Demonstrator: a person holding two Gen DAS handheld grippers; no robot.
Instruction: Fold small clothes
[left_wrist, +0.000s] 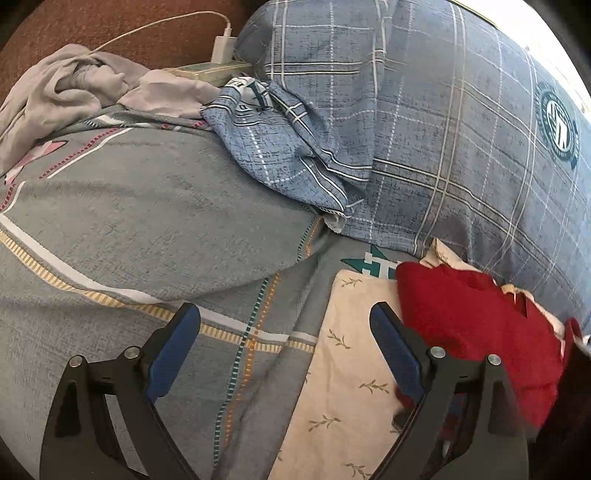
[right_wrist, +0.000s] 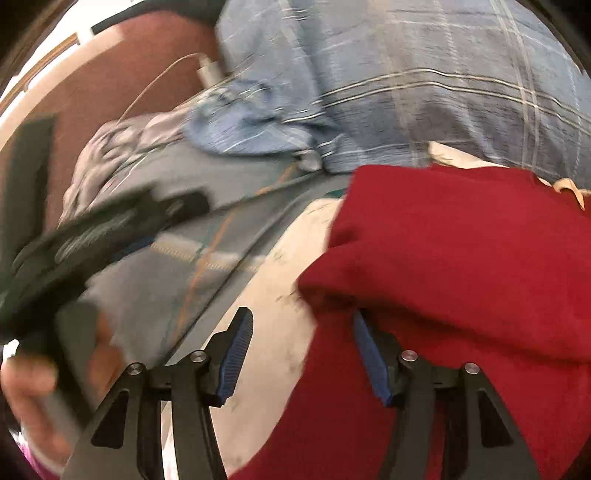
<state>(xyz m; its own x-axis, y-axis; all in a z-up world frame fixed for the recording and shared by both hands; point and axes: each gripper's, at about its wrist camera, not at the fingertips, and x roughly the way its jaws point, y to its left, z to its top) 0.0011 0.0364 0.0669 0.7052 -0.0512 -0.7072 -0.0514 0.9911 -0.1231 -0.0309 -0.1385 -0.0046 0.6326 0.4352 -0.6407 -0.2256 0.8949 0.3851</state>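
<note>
On grey bedsheet, my left gripper spread wide, holding nothing; red garment at 3 o'clock atop cream leaf-print cloth. My right gripper also spread, nothing clamped, right finger under red garment's edge. Right view blurred.

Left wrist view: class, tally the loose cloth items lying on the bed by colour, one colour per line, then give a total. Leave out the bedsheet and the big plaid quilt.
Red: 1, the red garment
Cream with leaf sprigs: 1, the cream cloth under it
Pale grey: 1, the crumpled grey garment
Blue plaid: 1, the blue plaid cloth
Total: 4
</note>
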